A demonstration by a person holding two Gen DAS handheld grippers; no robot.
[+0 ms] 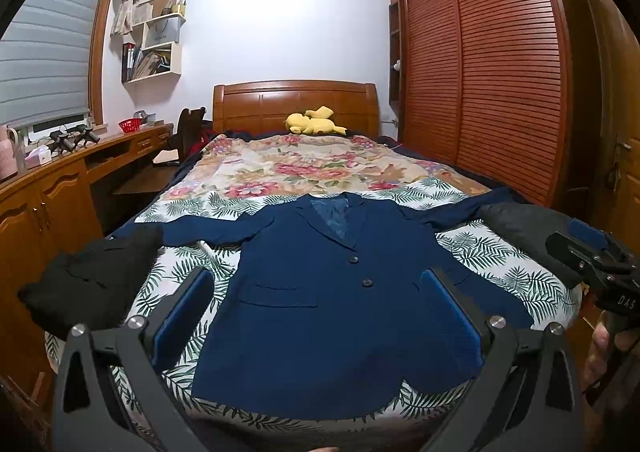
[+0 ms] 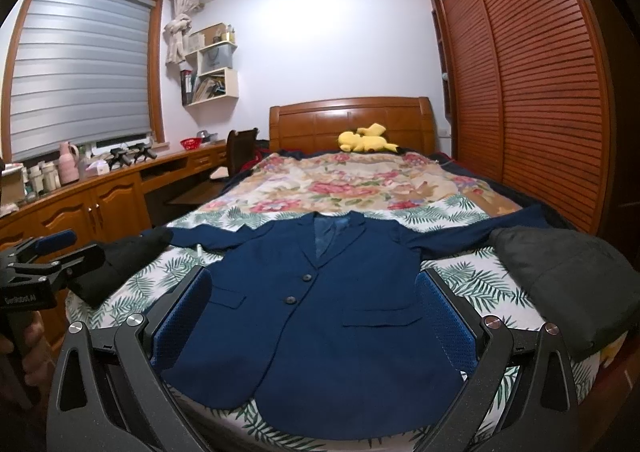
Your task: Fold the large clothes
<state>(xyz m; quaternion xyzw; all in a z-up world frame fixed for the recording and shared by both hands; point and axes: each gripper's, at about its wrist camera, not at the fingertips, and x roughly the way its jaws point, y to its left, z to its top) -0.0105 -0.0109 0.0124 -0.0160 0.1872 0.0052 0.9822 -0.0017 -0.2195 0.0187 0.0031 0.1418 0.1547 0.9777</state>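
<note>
The jacket lies flat ahead of both wide-open grippers, left and right, collar away, sleeves spread sideways.

The left hand-held gripper is held level and points forward, its two blue-padded fingers spread wide with nothing between them. The right hand-held gripper has the same pose, level and forward, its blue pads also wide apart and holding nothing. The two are side by side at about the same height, each showing at the edge of the other's view. A bare hand grips the left handle from below, and fingers wrap the right handle.
</note>
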